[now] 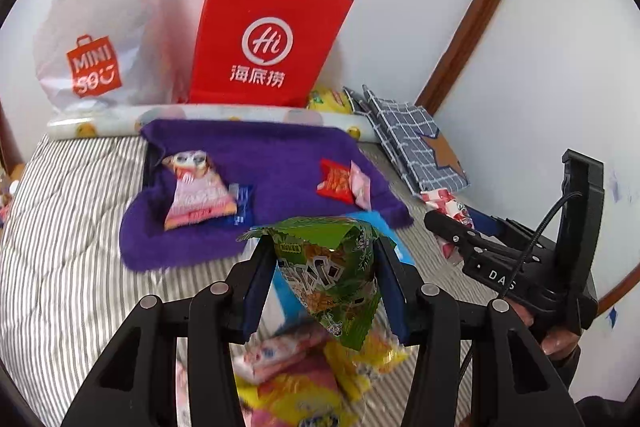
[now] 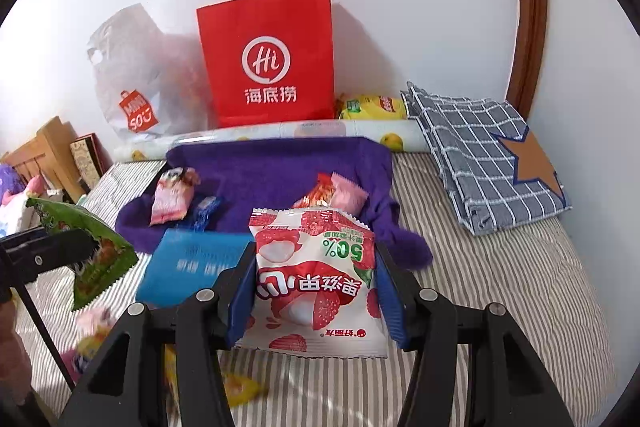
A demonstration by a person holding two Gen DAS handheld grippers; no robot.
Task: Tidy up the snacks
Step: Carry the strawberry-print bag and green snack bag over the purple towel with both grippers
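Note:
My left gripper (image 1: 320, 247) is shut on a green snack packet (image 1: 332, 275) and holds it above the striped bed; it also shows in the right wrist view (image 2: 100, 251). My right gripper (image 2: 316, 255) is shut on a white-and-red lychee snack packet (image 2: 316, 279), also seen in the left wrist view (image 1: 448, 211). A purple fluffy cloth (image 1: 272, 155) ahead carries a pink packet (image 1: 196, 195), a small blue packet (image 1: 242, 205), a red packet (image 1: 334, 181) and a small pink packet (image 1: 362, 187). A pile of loose pink and yellow snacks (image 1: 296, 379) lies below my left gripper.
A red paper bag (image 2: 268, 59) and a white plastic Miniso bag (image 2: 136, 79) stand against the wall behind a rolled mat (image 2: 280, 131). A folded checked cloth (image 2: 480, 147) lies at the right. A blue box (image 2: 192, 267) sits on the bed near the cloth.

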